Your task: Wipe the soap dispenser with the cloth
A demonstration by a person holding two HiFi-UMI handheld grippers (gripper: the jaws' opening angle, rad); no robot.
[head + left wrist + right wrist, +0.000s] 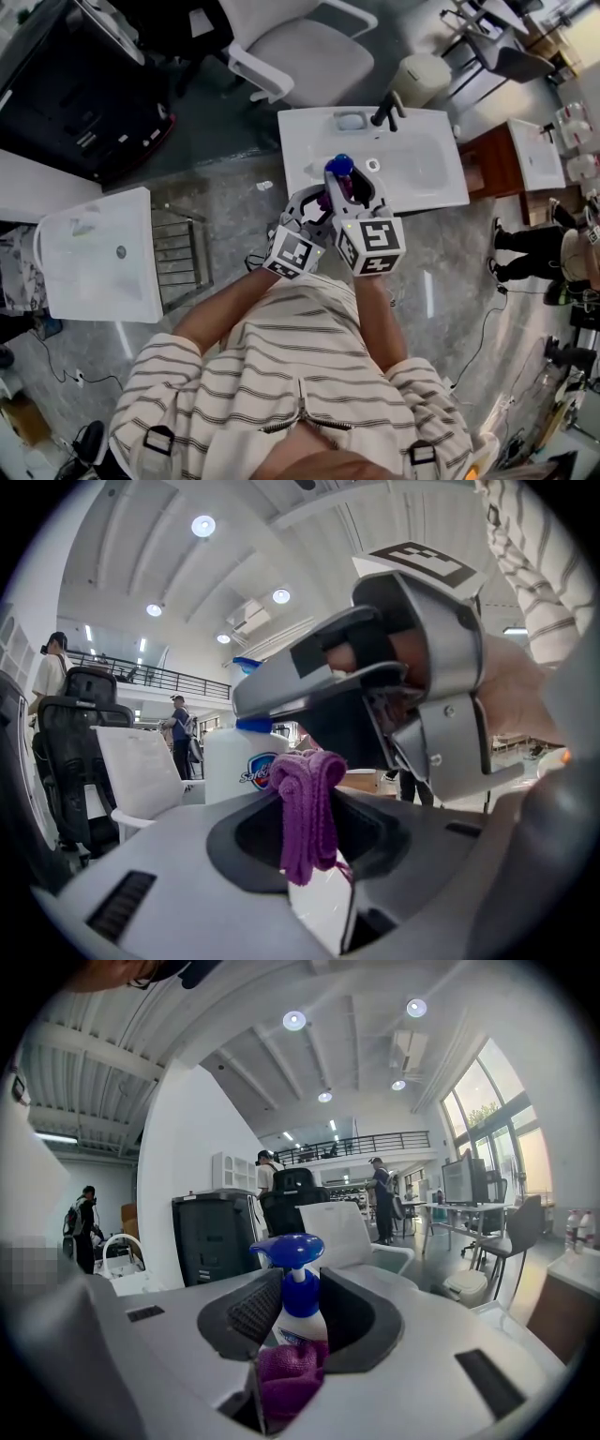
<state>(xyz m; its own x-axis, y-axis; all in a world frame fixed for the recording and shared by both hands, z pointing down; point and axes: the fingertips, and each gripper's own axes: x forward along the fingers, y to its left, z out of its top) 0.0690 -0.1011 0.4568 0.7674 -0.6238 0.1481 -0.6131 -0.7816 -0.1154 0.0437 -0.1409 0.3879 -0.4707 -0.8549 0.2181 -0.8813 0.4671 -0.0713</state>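
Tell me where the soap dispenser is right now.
Head view, centre: the soap dispenser is held upright between the jaws of the right gripper, in front of the white sink, with the purple cloth in the left gripper close against it.

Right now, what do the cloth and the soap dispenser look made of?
The cloth: purple knitted fabric, matte, perhaps cotton or microfibre; ribbed yarn loops show. The soap dispenser: smooth, faintly glossy plastic by the look; white bottle, blue pump top, printed label.
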